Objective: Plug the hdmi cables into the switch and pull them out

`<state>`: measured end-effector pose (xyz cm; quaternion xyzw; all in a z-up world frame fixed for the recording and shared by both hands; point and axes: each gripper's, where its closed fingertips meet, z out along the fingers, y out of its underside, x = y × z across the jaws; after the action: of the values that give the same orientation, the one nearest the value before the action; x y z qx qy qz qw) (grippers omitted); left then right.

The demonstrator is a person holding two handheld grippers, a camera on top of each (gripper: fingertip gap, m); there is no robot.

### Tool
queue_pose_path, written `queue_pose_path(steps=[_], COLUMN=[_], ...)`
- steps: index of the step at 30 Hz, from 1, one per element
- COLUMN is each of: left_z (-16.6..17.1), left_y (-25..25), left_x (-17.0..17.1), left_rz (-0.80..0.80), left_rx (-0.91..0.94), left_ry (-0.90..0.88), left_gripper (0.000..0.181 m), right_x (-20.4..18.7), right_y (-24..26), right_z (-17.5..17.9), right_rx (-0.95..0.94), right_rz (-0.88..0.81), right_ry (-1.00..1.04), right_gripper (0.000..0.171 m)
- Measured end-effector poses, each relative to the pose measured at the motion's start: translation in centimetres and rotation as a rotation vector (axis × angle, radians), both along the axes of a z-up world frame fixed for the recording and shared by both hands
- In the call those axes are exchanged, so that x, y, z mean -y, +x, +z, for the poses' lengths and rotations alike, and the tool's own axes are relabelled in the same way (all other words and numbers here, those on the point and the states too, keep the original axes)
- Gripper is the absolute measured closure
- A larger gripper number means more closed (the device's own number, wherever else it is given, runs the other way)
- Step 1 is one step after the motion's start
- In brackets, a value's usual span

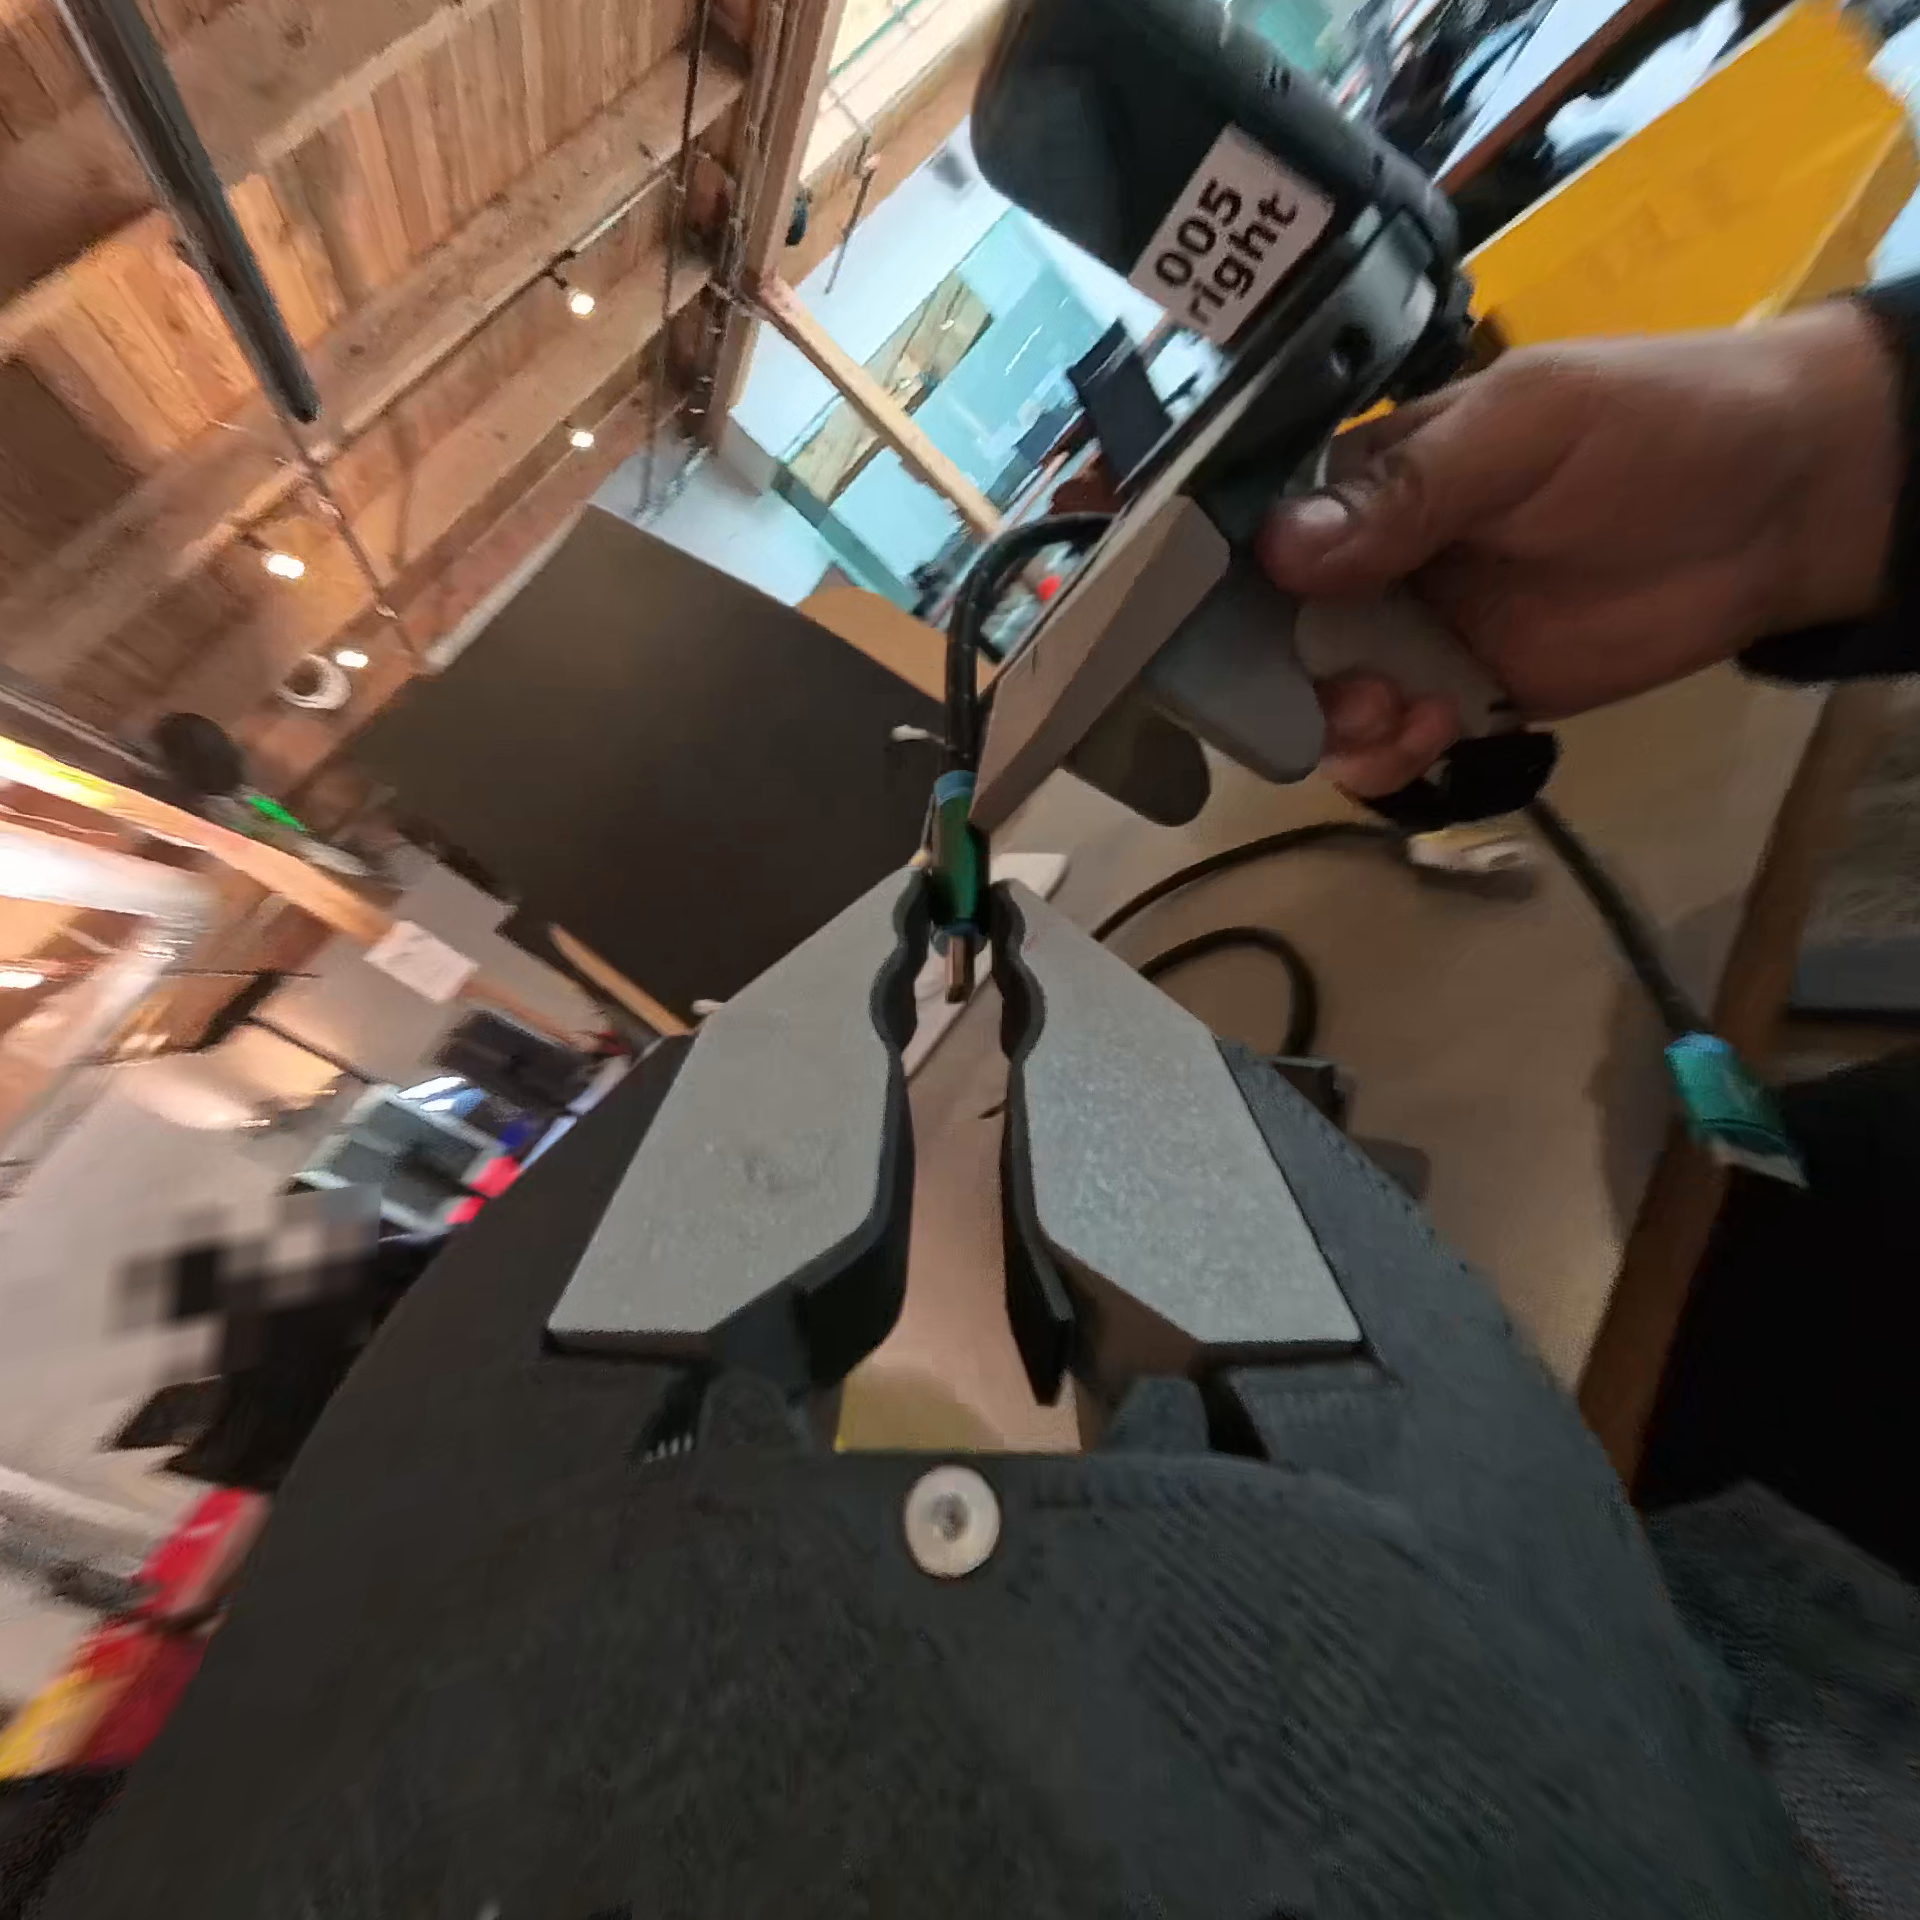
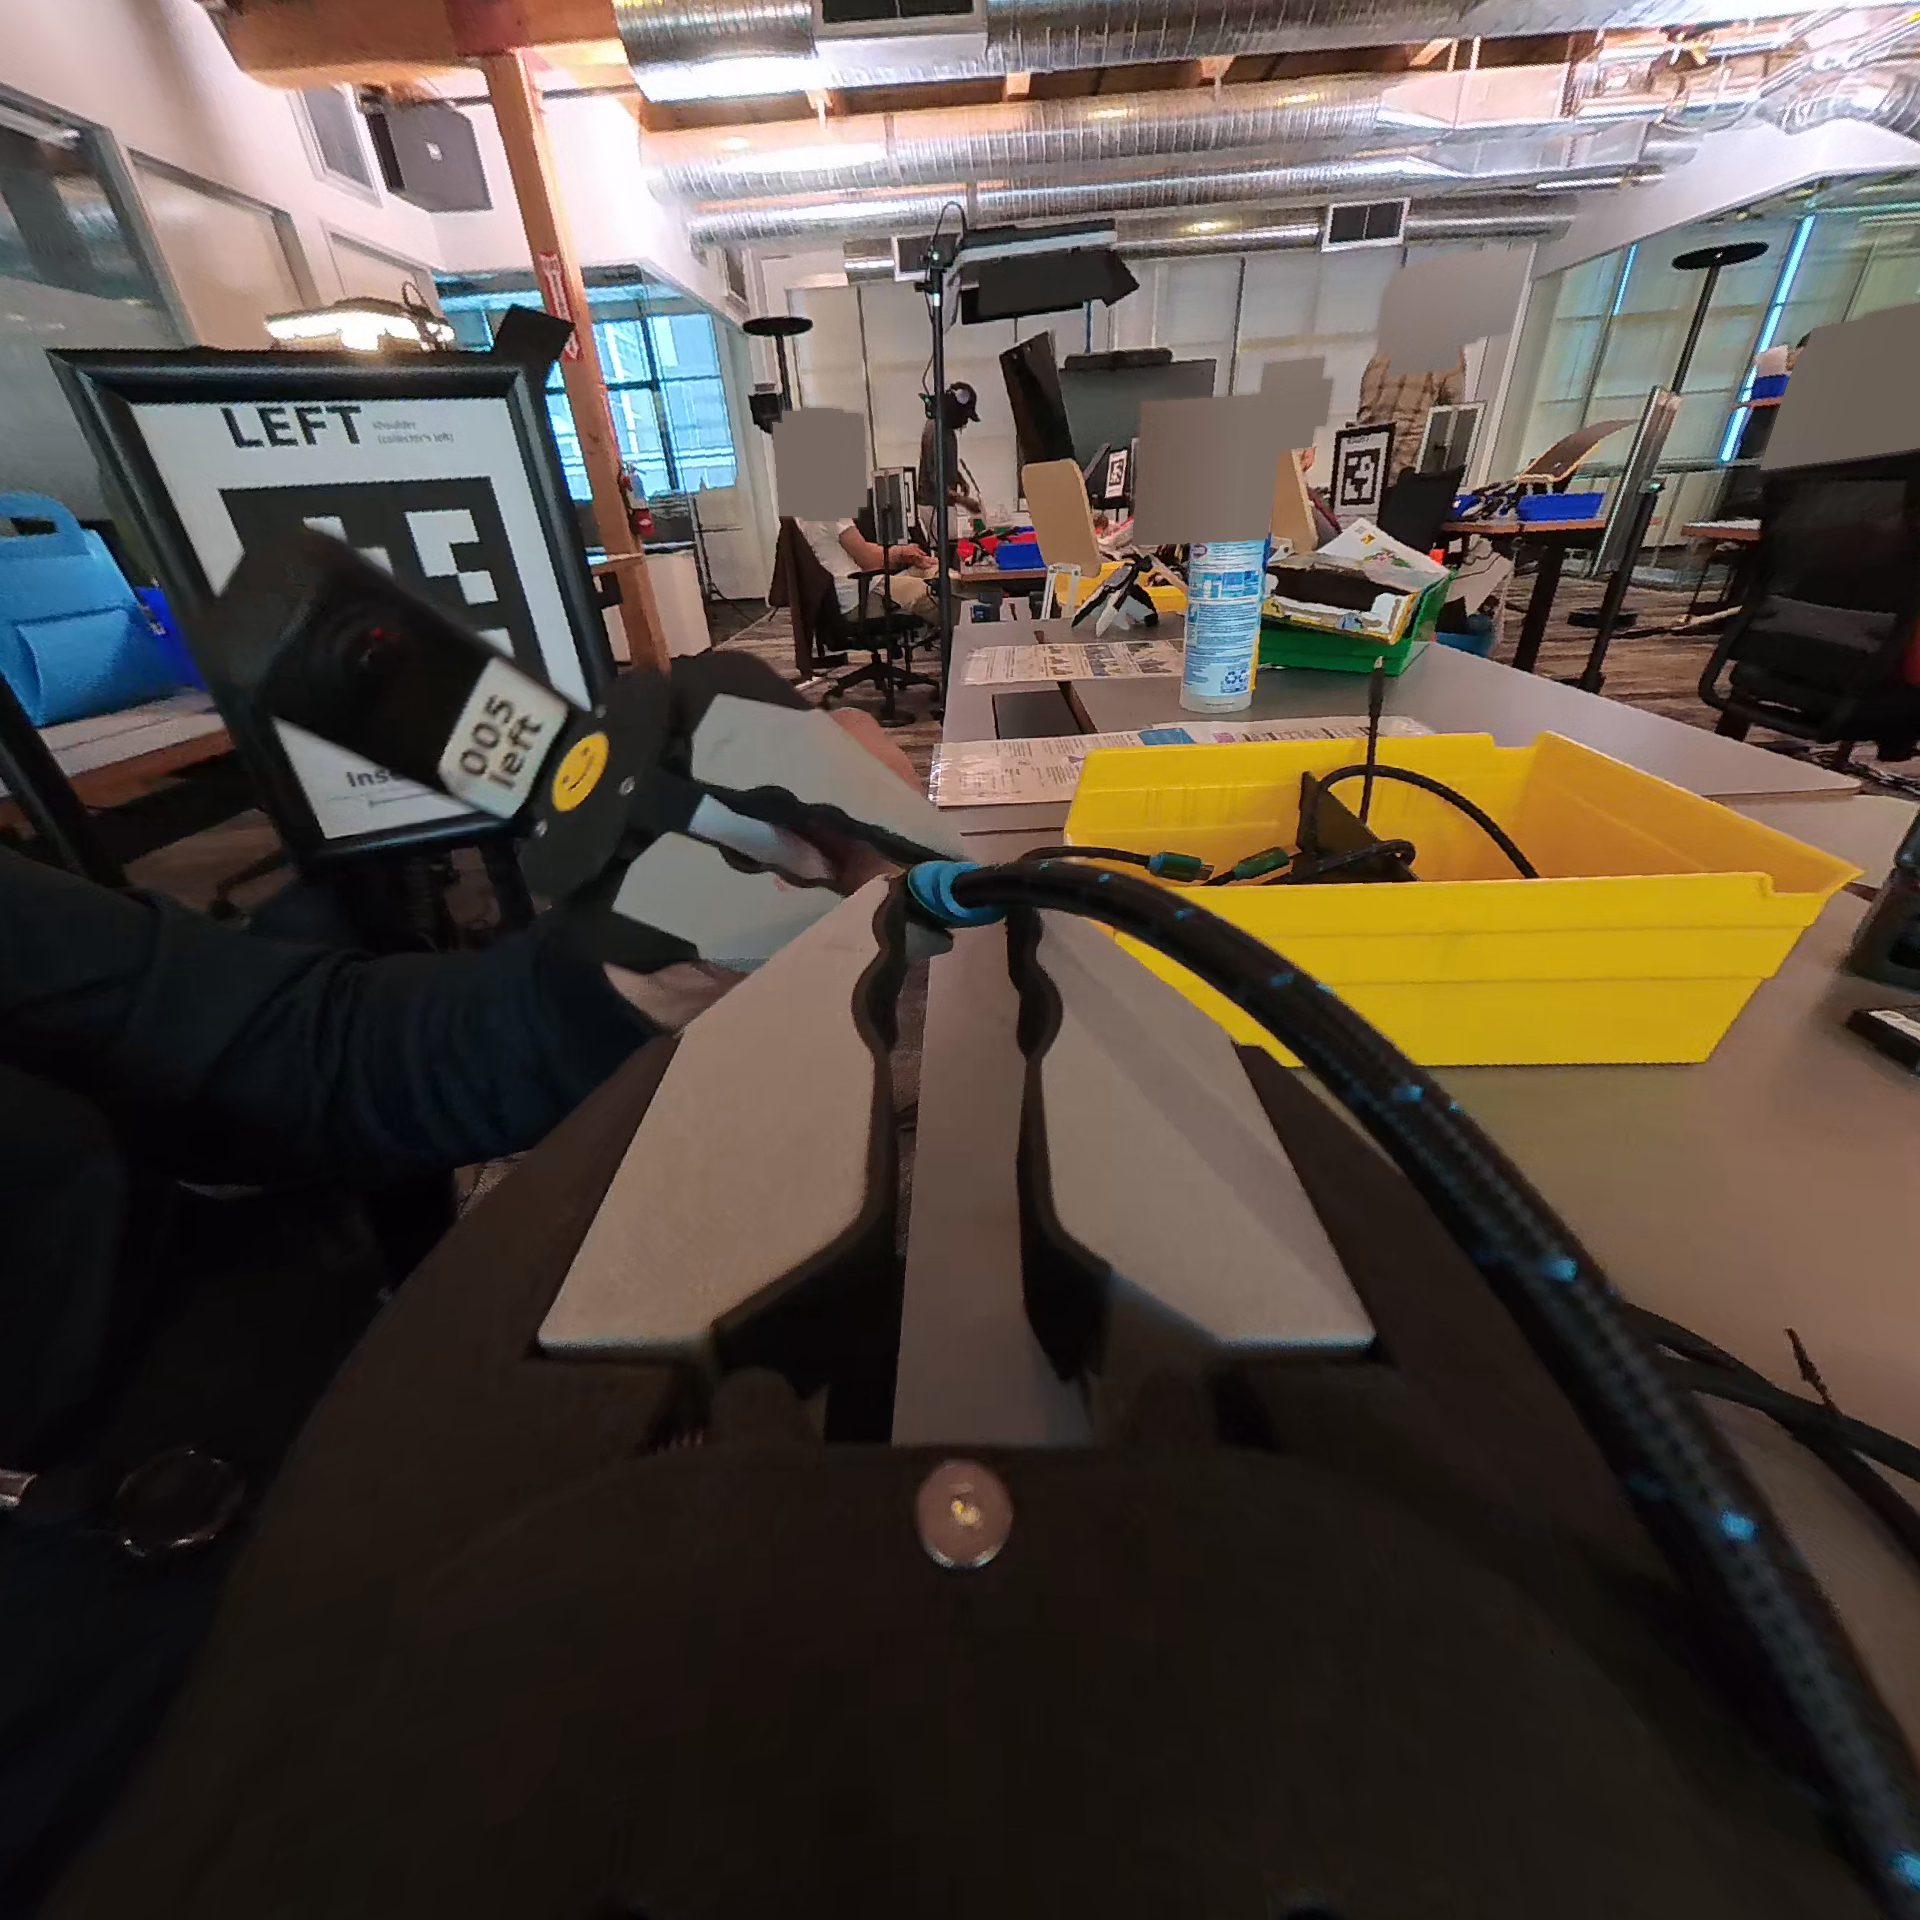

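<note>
The left tongs [image 1: 956, 925] are pinching the green HDMI plug [image 1: 954, 868] at their tips. The right tongs [image 2: 961, 914] are closing on its cable [image 2: 1351, 1081] just behind. Twisting between both grips is risking a slipped, misaligned plug; the switch is not showing.

The bin [image 2: 1455, 956] sits on the table [image 2: 1714, 1174], ahead and right of the right gripper [image 2: 961, 914]. Cables [image 2: 1455, 805] lie inside it. A framed sign [image 2: 343, 582] stands left, behind the left gripper [image 2: 831, 831]. A cable [image 2: 1455, 1174] runs back along the right gripper's right side.
</note>
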<state>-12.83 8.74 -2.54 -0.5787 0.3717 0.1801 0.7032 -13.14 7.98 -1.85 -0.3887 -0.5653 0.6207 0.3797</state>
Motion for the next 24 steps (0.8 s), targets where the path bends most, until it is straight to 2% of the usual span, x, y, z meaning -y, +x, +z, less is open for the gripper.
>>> queue_pose_path(steps=[3, 11, 15, 18, 21, 24], left_z=[-0.01, -0.29, -0.57, -0.63, -0.81, -0.92], left_y=[0.0, 0.13, 0.12, 0.03, 0.15, 0.1], left_x=[0.44, 0.24, 0.05, -0.08, 0.02, 0.0], left_rz=[-0.086, -0.055, -0.055, -0.056, -0.083, -0.072], left_rx=[0.073, 0.009, 0.017, 0.032, 0.052, 0.03], left_ry=[-0.036, 0.002, -0.014, -0.025, -0.051, -0.045], left_gripper=[0.171, 0.171, 0.172, 0.172, 0.172, 0.172], right_x=[0.39, 0.2, -0.07, 0.27, -0.02, -0.08], right_y=[-0.01, 0.14, 0.07, 0.3, 0.16, 0.12], right_z=[-0.06, 0.45, 0.15, 0.11, -0.22, -0.37], right_rx=[0.003, 0.017, 0.025, 0.033, 0.044, 0.053], right_rz=[0.024, 0.095, 0.07, 0.082, 0.059, 0.064], right_ry=[-0.009, -0.182, -0.15, -0.12, -0.098, -0.106], right_gripper=[0.155, 0.158, 0.16, 0.148, 0.157, 0.156])
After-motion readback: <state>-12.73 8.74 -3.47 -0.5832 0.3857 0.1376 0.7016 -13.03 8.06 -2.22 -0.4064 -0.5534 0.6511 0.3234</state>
